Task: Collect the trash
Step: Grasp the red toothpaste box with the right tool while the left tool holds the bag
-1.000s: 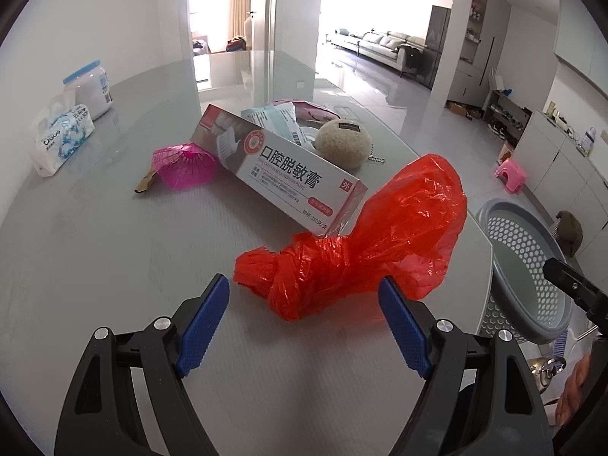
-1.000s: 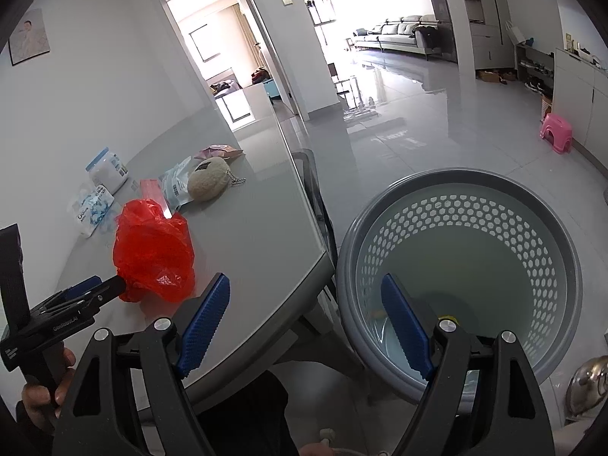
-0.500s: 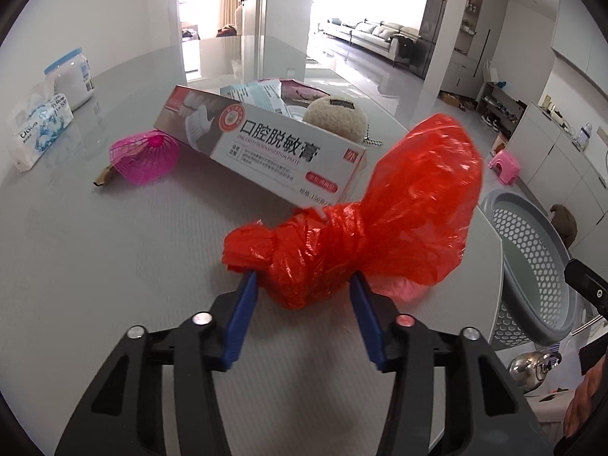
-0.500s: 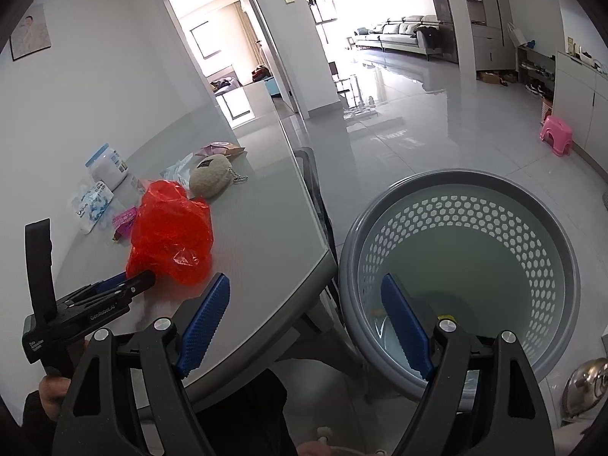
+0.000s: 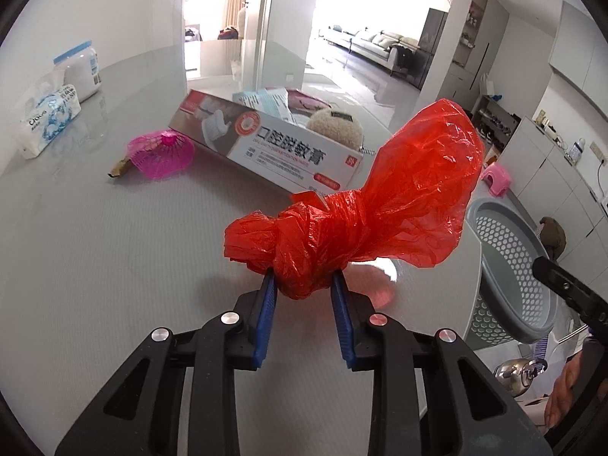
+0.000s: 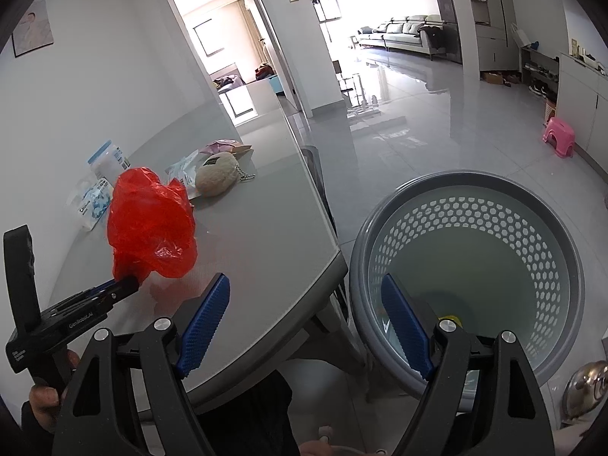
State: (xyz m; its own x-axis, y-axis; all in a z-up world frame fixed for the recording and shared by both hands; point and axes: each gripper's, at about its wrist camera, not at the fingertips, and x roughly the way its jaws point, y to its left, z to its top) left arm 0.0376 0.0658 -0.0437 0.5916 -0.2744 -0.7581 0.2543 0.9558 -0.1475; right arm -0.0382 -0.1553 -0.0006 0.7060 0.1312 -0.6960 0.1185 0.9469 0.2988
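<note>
A grey table is carrying a toothpaste box, while a perforated grey basket is standing just beside its edge. The left gripper is clamping a knotted red plastic bag above the tabletop; the right gripper is hanging spread apart, gripping nothing.

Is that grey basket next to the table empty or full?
Nearly empty: the grey basket shows its bare floor, with only small bits, one yellow, at the bottom.

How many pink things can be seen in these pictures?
2 clearly. A pink mesh item lies on the table, left of the toothpaste box. A pink stool stands on the floor by the cabinets. Others may be hidden behind the box.
</note>
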